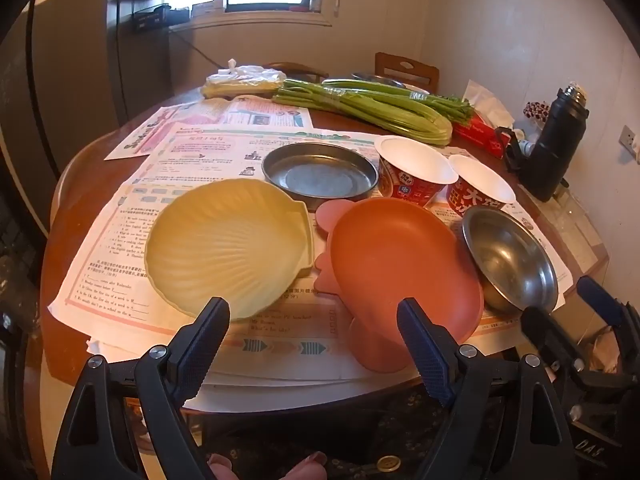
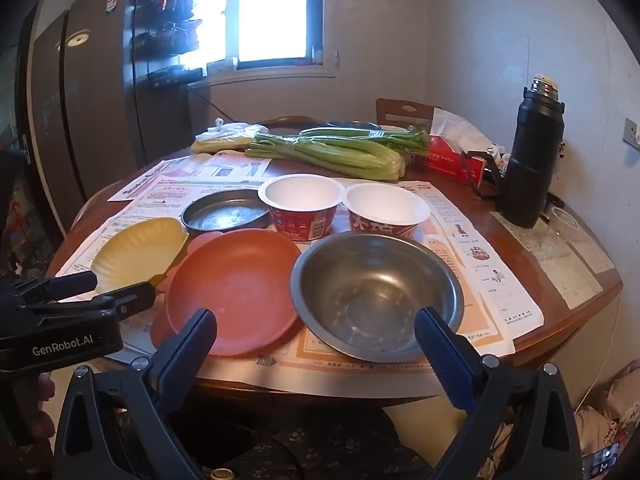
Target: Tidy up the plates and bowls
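Fingers on the left gripper (image 1: 314, 322) and right gripper (image 2: 316, 332) were wide open, empty. Shell plate (image 1: 228, 246), orange plate (image 1: 400, 256) and steel bowl (image 2: 376, 292) sat unstacked near the desk's (image 2: 576, 292) front edge, so basically nothing sorted yet.

— How do the two grippers stand?

— The left gripper (image 1: 314, 322) has its jaws wide apart and holds nothing. The right gripper (image 2: 316, 332) is the same, spread wide and empty. Both tilt downward, side by side, the left one at the left.
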A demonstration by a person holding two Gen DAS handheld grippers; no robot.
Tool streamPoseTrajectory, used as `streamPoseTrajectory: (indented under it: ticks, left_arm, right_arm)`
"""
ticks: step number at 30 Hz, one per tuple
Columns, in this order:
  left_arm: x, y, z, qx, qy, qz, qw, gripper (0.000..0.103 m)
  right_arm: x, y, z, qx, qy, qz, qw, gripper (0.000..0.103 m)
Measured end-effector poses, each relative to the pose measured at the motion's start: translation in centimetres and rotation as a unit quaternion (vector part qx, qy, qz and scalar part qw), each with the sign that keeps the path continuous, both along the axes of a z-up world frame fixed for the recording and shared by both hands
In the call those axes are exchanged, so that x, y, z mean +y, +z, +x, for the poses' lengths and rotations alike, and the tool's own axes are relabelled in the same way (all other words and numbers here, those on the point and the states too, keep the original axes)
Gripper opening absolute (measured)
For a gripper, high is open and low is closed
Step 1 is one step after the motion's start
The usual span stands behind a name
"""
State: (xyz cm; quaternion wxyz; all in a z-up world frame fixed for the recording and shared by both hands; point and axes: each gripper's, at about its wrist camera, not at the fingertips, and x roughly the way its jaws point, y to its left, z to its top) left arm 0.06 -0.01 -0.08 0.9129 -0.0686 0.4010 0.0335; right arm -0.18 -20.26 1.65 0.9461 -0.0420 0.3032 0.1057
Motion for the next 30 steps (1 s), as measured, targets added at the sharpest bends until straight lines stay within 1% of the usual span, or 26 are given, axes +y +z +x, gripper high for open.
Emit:
streamPoseTrajectory:
  ticks: [3, 4, 6, 9, 11, 18, 30]
  left_arm:
    - [-0.2, -0.2, 0.3, 0.003, 0.005, 0.011, 0.9999, 0.086]
    - [0.3, -0.1, -0.5, -0.016, 0.006, -0.004, 0.9999, 0.086]
    - [0.2, 0.0, -0.7, -0.016, 0.001, 0.002, 0.9999, 0.087]
    - [0.1, 0.1, -0.5, -0.012, -0.001, 0.008, 0.9999, 0.086]
    - [-0.2, 0.1, -0.7, -0.011, 0.0, 0.013, 0.9999, 0.086]
    - [-0.6, -0.1, -0.7, -0.009, -0.005, 0.018, 0.9998, 0.086]
    - [-0.8, 0.1, -0.9, -0.014, -0.019, 0.015, 0.9996, 0.086]
  right_arm:
    - [-0.7, 0.1, -0.1, -0.006, -0.008, 0.005, 1.0, 0.1]
    - [-0.4, 0.0, -0.1, -0.004, -0.001, -0.003, 1.0, 0.1]
    - [0.1, -0.2, 0.0, 0.002, -0.003, -0.015, 1.0, 0.099]
    - [0.3, -0.3, 0.0, 0.006, 0.001, -0.005, 1.0, 0.099]
    - [-0.5, -0.1, -0.1, 0.012, 0.002, 0.008, 1.0, 0.099]
    - [-0.5, -0.5, 0.1, 0.02, 0.0, 0.015, 1.0, 0.099]
    - [-0.5, -0.7, 0.0, 0.023, 0.0, 0.016, 1.0, 0.099]
